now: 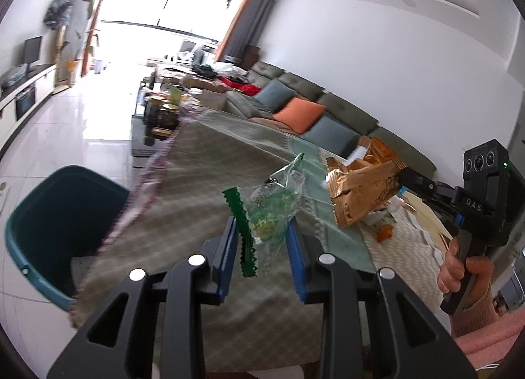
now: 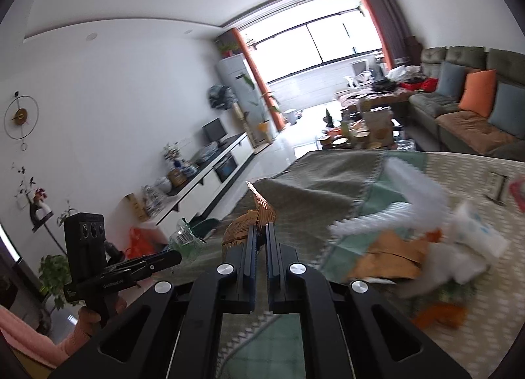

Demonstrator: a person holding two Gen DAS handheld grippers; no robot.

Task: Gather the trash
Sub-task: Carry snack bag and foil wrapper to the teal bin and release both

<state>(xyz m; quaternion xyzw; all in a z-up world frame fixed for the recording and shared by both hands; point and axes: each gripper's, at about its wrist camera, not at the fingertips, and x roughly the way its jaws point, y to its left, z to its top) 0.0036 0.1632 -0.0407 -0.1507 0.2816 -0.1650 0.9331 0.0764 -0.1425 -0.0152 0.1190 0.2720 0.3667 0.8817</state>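
Trash is held in both grippers above a cloth-covered surface (image 1: 203,162). The left gripper (image 1: 262,241) pinches a clear wrapper with green print (image 1: 275,195), its jagged green edge hanging beside the left blue pad. The right gripper (image 2: 261,234), its jaws pressed almost together, clamps a crumpled gold wrapper (image 2: 252,218), which in the left wrist view (image 1: 357,188) sticks out past the fingertips, near the green one but not touching it. A hand (image 1: 459,264) with a pink sleeve grips the right gripper's handle. The cloth is grey-green with a pale mint stripe and a cream patterned section; more litter (image 2: 426,247), blurred white, orange and brown pieces, lies on it to the right. A dark teal bin (image 1: 49,224) stands on the glossy tiled floor just beside the surface's left edge. Beyond is a living room: a long olive sofa (image 1: 328,106) with orange and grey-blue cushions along the right wall, a cluttered low table, a white media unit with a small screen on the left, and a bright, wide window with orange and grey curtains at the far end.
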